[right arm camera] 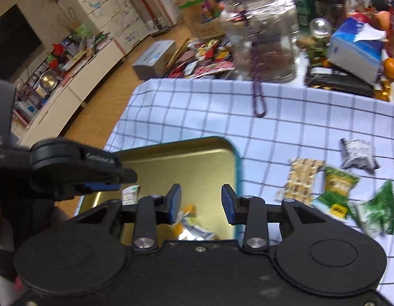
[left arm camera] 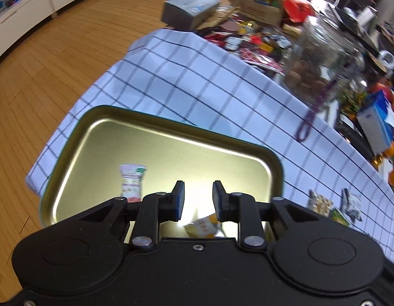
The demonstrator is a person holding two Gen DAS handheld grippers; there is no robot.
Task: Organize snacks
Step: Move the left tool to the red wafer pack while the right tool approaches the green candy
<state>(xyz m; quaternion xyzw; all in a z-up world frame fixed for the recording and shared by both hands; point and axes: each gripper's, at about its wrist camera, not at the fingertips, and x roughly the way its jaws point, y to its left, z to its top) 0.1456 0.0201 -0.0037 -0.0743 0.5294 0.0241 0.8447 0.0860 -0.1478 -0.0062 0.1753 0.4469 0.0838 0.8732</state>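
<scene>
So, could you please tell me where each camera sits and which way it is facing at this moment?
Left wrist: on the left gripper, jaws open, looking down into the gold tin on the checked cloth.
Right wrist: on the right gripper, jaws open, over the tin's right rim; the left gripper enters at left.
Shared: tin, pink-white packet, glass jar.

A glass jar (right arm camera: pixel 266 38) and a blue tissue box (right arm camera: pixel 355 51) stand beyond the checked cloth (right arm camera: pixel 311 117).

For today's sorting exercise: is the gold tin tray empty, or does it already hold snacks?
Not empty. The tray holds a white-and-pink packet and an orange-and-white packet; other snacks lie outside on the checked cloth.
</scene>
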